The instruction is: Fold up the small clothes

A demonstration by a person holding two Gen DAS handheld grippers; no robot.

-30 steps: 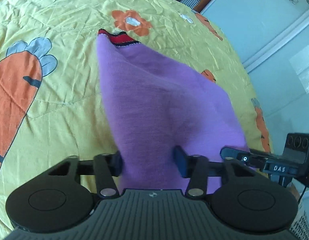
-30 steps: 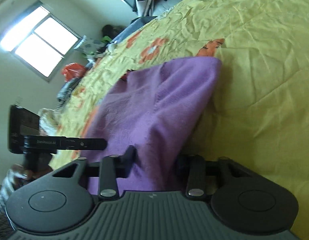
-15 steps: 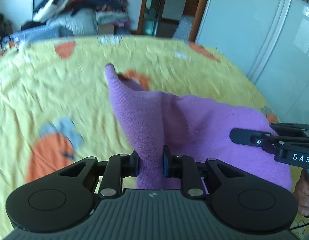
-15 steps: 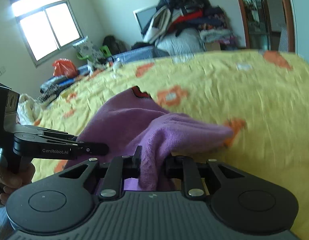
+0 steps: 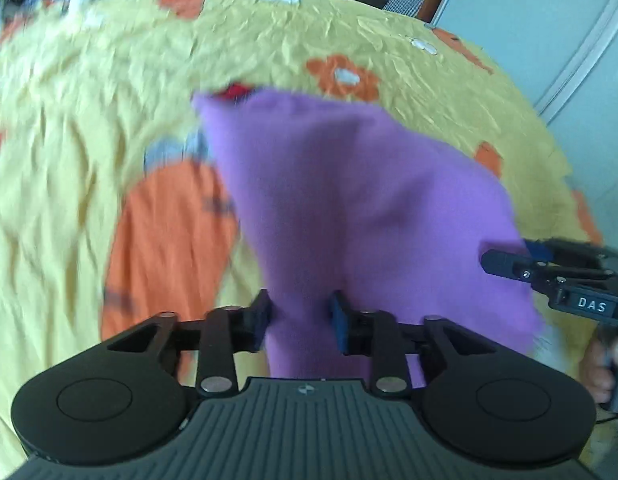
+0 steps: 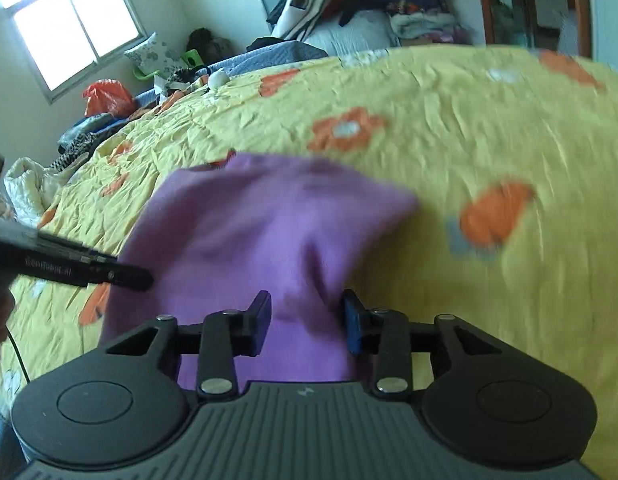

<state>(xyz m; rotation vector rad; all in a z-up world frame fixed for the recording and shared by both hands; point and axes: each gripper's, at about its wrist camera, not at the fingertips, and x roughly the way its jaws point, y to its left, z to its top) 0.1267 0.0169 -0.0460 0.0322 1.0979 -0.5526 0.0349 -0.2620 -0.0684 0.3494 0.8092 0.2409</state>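
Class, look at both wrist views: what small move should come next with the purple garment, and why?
Probably draw both hand-held grippers back clear of the purple garment. The left hand-held gripper and right hand-held gripper are opening, cloth sits loosely between their jaws, and the garment lies on the yellow bedspread.

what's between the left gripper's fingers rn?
A bunched fold of the purple garment sits between the opening jaws of the left gripper, seen in the left wrist view.
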